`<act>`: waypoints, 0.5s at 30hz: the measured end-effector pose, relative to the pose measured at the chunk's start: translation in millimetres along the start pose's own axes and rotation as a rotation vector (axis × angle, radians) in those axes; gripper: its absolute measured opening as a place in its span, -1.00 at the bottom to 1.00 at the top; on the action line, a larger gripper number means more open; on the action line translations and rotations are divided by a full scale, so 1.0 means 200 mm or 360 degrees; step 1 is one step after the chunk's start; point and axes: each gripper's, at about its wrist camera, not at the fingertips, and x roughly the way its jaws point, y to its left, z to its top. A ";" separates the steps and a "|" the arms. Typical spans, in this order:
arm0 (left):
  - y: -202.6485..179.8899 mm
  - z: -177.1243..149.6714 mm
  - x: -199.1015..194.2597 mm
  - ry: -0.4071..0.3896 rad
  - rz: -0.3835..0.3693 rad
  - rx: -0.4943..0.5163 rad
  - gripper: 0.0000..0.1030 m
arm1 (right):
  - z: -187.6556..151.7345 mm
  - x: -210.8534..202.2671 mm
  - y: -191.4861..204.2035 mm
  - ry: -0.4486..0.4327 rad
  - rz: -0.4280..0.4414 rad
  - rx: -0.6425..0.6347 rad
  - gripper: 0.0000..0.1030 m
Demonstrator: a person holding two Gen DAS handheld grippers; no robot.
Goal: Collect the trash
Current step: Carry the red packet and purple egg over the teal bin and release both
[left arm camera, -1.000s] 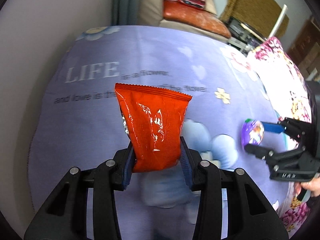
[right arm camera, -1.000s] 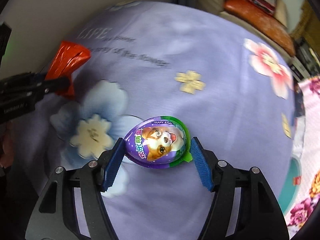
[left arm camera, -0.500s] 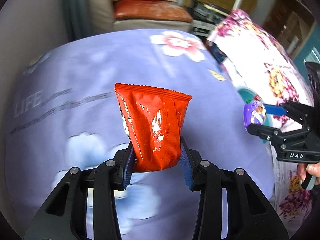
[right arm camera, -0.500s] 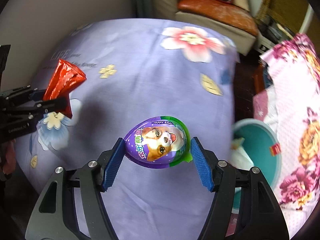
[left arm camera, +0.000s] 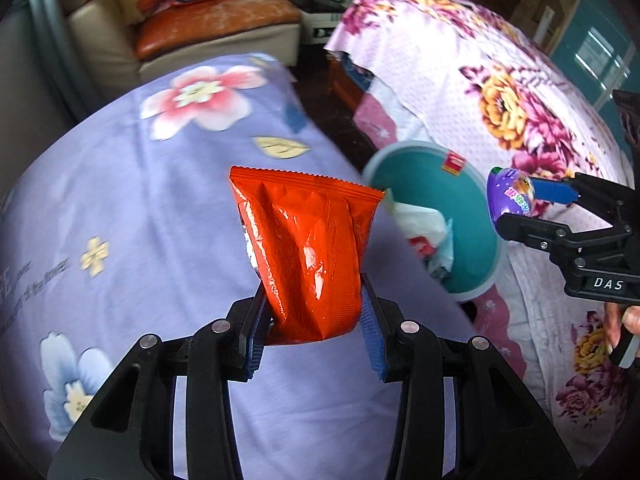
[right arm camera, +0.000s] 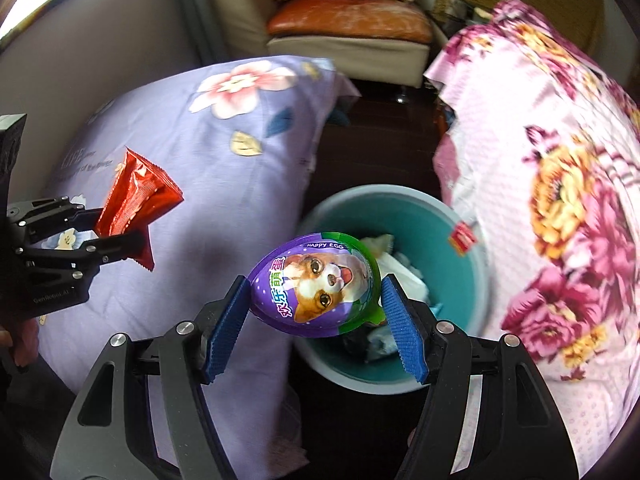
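Note:
My left gripper (left arm camera: 314, 330) is shut on a crumpled red snack packet (left arm camera: 306, 252), held in the air above the lavender bed cover. In the right wrist view that packet (right arm camera: 136, 202) and the left gripper (right arm camera: 120, 226) show at the far left. A purple egg-shaped toy package (right arm camera: 316, 286) with a dog picture sits clamped between the blue pads of my right gripper (right arm camera: 316, 318), hanging just over the near rim of a teal bin (right arm camera: 440, 224). From the left wrist view the egg (left arm camera: 512, 198) hangs right of the bin (left arm camera: 472, 208), gripped by the right gripper (left arm camera: 520, 210).
The bin holds white paper and wrappers and stands on dark floor between the lavender bed (right arm camera: 208, 152) and a pink floral bed (right arm camera: 560, 184). A beige sofa with an orange cushion (right arm camera: 348, 20) lies beyond. A hand (left arm camera: 624, 328) holds the right gripper's handle.
Both grippers have swept sideways from over the lavender bed toward the gap between the beds, and the teal bin has come into view. Each keeps its grip on its item.

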 end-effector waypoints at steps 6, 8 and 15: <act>-0.22 0.09 0.11 0.0043 -0.0047 0.0089 -0.18 | -0.06 -0.06 -0.24 -0.0014 -0.0024 0.0079 0.25; -0.28 0.11 0.15 0.0054 -0.0063 0.0113 -0.18 | -0.07 -0.07 -0.27 -0.0011 -0.0035 0.0092 0.25; -0.43 0.17 0.27 0.0097 -0.0116 0.0177 -0.18 | -0.09 -0.07 -0.42 0.0007 -0.0064 0.0146 0.25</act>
